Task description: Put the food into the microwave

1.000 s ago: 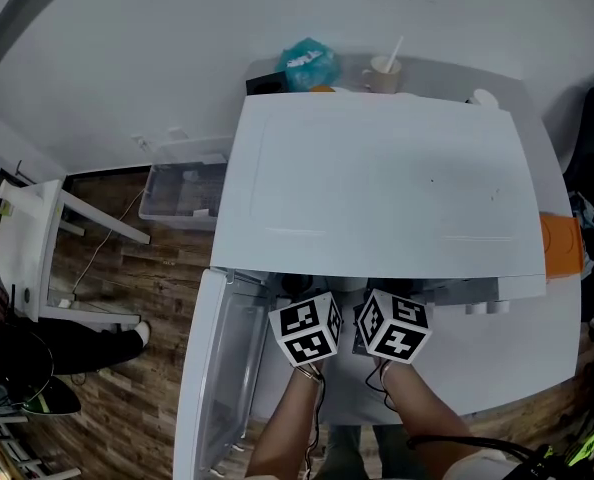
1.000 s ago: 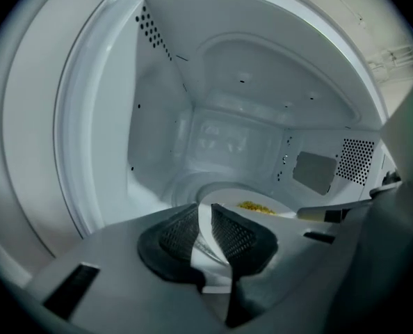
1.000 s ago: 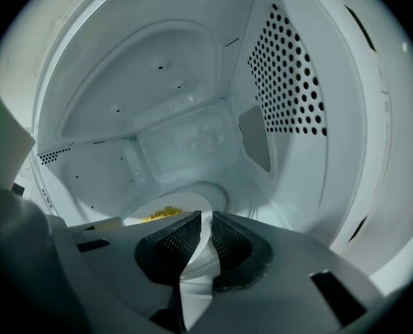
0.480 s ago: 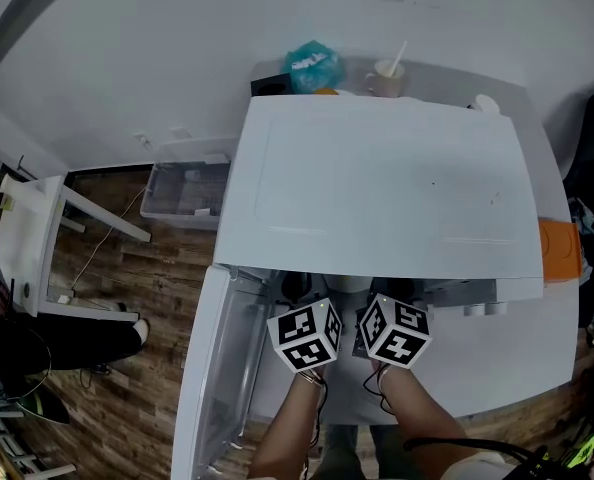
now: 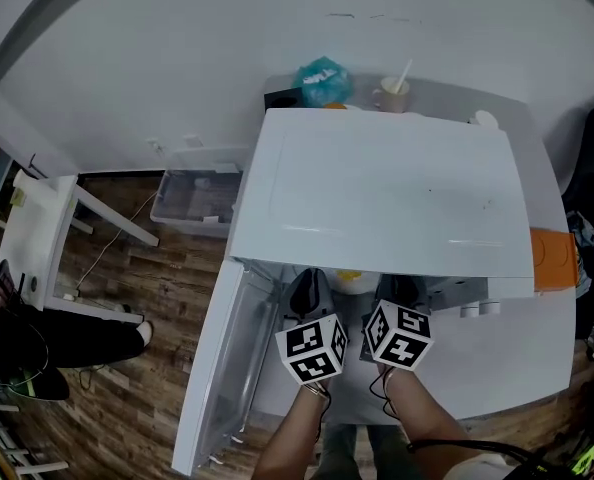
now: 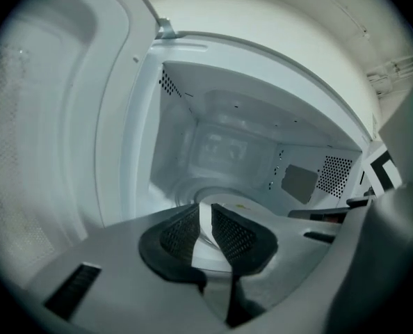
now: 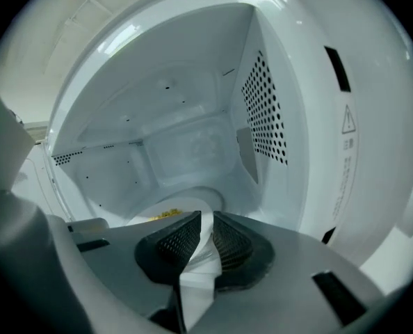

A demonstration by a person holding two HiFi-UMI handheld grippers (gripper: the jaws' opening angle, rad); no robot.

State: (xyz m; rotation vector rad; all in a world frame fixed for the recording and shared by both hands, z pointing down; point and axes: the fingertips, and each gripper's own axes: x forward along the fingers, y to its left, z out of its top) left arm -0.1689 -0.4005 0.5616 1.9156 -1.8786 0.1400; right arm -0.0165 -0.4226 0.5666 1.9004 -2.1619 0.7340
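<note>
The left gripper [image 6: 205, 221] has its jaws narrow, pressed on the near left rim of a white plate [image 5: 351, 284]. The right gripper [image 7: 206, 234] is the same: its jaws are almost together, with the right rim of the plate between them. So the plate hangs between the two grippers, at the open mouth of the microwave [image 5: 377, 188]. In the head view it shows just under the front edge of the microwave's top. On the plate lies the yellow food [image 7: 163, 215], on the side toward the inside of the microwave.

Both gripper views look into the white cavity of the microwave; its right wall has a field of small holes. The door [image 5: 222, 358] stands open at the left of the microwave and swings out toward the person.

Behind the microwave, against the wall, are a teal bag [image 5: 322, 76] and a cup [image 5: 392, 95] with a stick in it. An orange thing [image 5: 552, 259] is at the right side of the microwave. On the wooden floor to the left of the microwave stands a clear plastic box [image 5: 197, 196].
</note>
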